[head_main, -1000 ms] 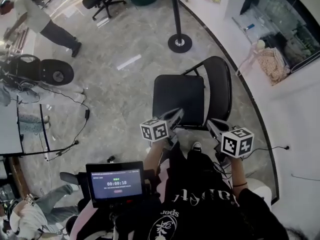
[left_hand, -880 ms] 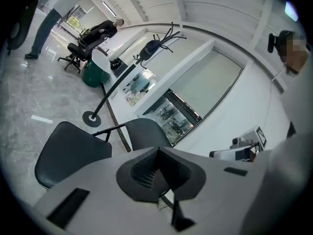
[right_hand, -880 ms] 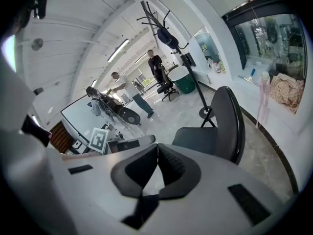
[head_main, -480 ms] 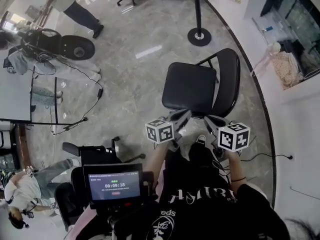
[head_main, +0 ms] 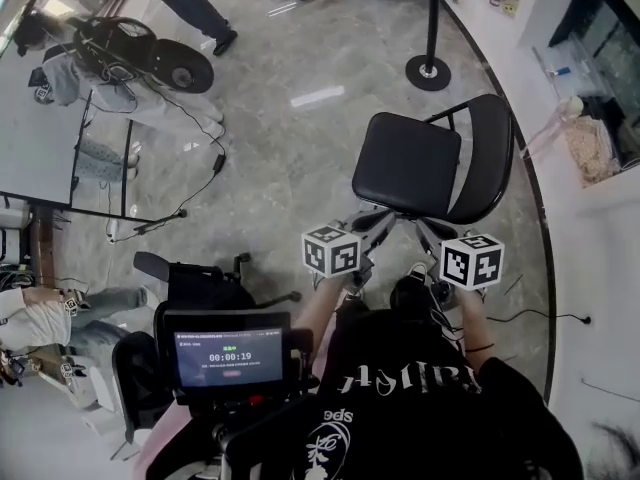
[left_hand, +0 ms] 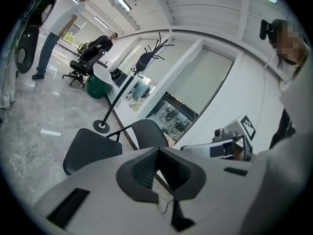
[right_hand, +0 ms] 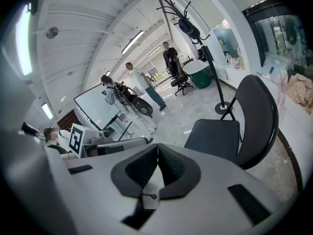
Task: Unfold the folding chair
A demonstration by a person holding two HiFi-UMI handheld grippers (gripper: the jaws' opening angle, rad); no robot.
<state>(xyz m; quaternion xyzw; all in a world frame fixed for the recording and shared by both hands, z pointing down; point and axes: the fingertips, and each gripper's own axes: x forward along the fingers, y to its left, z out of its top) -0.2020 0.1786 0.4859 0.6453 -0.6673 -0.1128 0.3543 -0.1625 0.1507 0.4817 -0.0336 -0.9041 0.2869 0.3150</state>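
Note:
The black folding chair stands unfolded on the marble floor, seat flat and backrest upright. My left gripper is shut and empty, just short of the seat's front edge. My right gripper is likewise shut on nothing, beside it and below the seat's front right corner. In the left gripper view the closed left gripper points past the chair, and the right gripper shows at the right. In the right gripper view the closed right gripper faces the chair.
A black stanchion post stands behind the chair. A curved white counter runs along the right. A scooter, a whiteboard, cables and people fill the left. A monitor hangs at my chest.
Both grippers have drawn back off the seat's front edge toward my body, staying shut. The chair stays unfolded and now sits higher and further right in the head view.

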